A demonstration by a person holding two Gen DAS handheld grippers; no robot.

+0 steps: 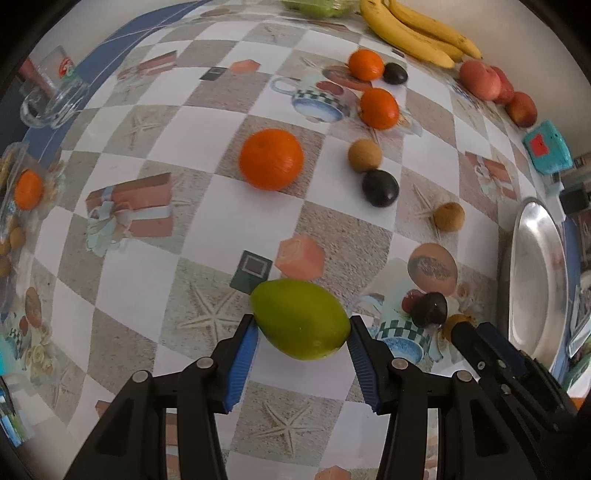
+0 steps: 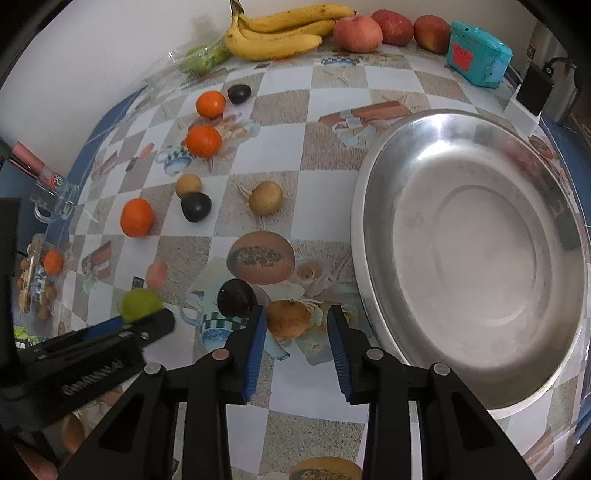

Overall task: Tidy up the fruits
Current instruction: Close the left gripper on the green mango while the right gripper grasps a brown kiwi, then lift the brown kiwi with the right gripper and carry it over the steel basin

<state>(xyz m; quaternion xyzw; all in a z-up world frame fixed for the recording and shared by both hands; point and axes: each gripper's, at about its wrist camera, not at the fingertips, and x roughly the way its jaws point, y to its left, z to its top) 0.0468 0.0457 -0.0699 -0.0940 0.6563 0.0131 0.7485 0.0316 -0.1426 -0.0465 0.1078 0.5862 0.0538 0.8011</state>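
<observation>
counting four oranges point(image 1: 270, 158), three apples point(image 2: 357, 33), three dark plums point(image 2: 196, 206).

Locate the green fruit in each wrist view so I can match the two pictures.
Left wrist: the green fruit sits bottom centre, between the left tongs' blue pads.
Right wrist: the green fruit is at lower left, just above the left tongs' tip.
Shared landmark: the steel bowl, at the right in both.
</observation>
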